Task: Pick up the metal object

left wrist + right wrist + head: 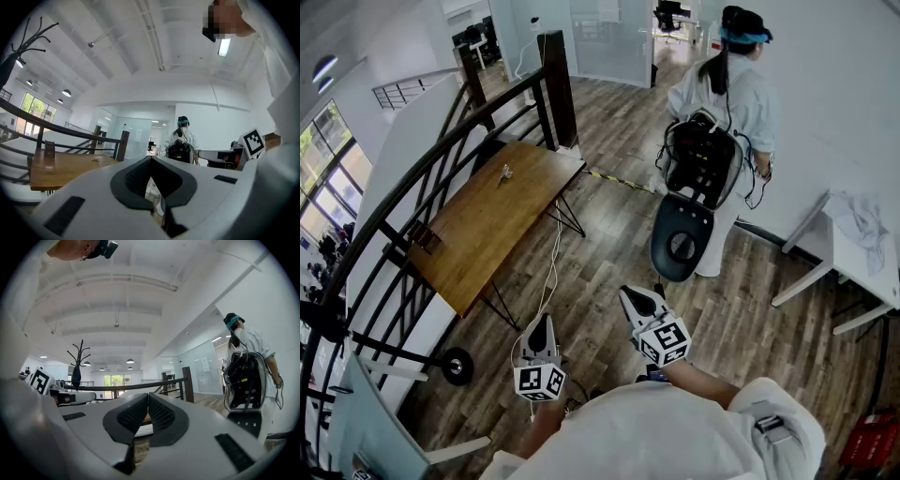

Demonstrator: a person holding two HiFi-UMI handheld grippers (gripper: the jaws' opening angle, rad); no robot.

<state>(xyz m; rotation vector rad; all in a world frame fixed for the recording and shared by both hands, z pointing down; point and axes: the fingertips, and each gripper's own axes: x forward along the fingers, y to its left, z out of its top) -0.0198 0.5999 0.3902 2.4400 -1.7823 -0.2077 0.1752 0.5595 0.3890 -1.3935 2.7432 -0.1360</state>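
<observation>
**Both tongs closed, metal object far off on the table**

You are holding both grippers low and close to your body, at the bottom centre of the head view. The left gripper [541, 326] is pointing up-frame, its jaws pressed together on nothing. The right gripper [633, 298] is angling toward the upper left, its jaws likewise meeting at the tips and empty. Both are hovering over floor, well apart from the goal. The metal object [506, 172] is sitting near the far end of the wooden table [478, 234], in the upper left. To do this well, you are probably needing to walk closer, spread one pair of jaws before arriving, and come down squarely over the small piece.
</observation>
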